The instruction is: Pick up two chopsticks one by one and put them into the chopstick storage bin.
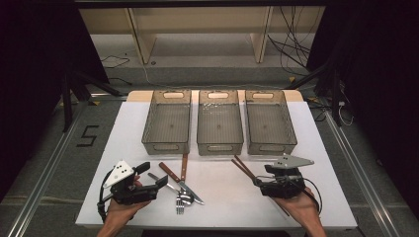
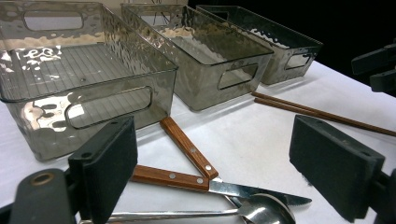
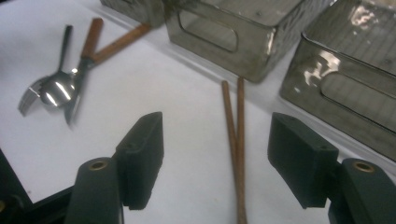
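Lining up the right gripper [image 3: 215, 158] over the brown wooden chopsticks [image 3: 235, 154] lying on the white table [image 1: 222, 197], near the right clear bin [image 1: 270, 123]; jaws wide apart, straddling them, nothing gripped yet.

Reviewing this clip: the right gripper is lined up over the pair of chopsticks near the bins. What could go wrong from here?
1. The two thin brown wooden chopsticks lie side by side between the open right gripper; closing may catch just one, or roll them apart.
2. Their far ends sit close to the middle clear smoked plastic bin, so a lift could knock its wall.
3. The wooden-handled knives, metal spoon and fork overlap in a pile ahead of the open left gripper; grabbing one may drag the others.
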